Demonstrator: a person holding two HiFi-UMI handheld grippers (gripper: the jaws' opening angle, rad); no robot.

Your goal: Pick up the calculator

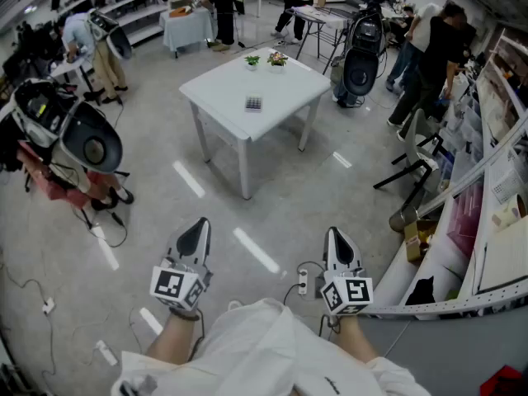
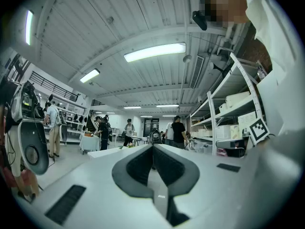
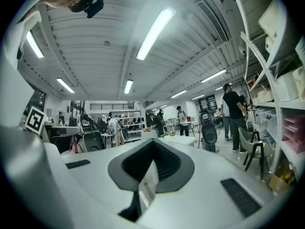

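Floor [image 1: 272, 196]: pale grey, glossy
Desk [image 1: 216, 89]: white, square, mid-room
Shelving [image 1: 452, 250]: white racks, right side
Ceiling [image 2: 95, 27]: ribbed white panels
Tube lights [image 2: 155, 52]: long, lit

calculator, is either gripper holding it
No, the calculator lies on the white table, well away from the left gripper and right gripper.

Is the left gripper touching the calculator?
Apart. In the head view the left gripper hangs over floor, far from the calculator on the table.
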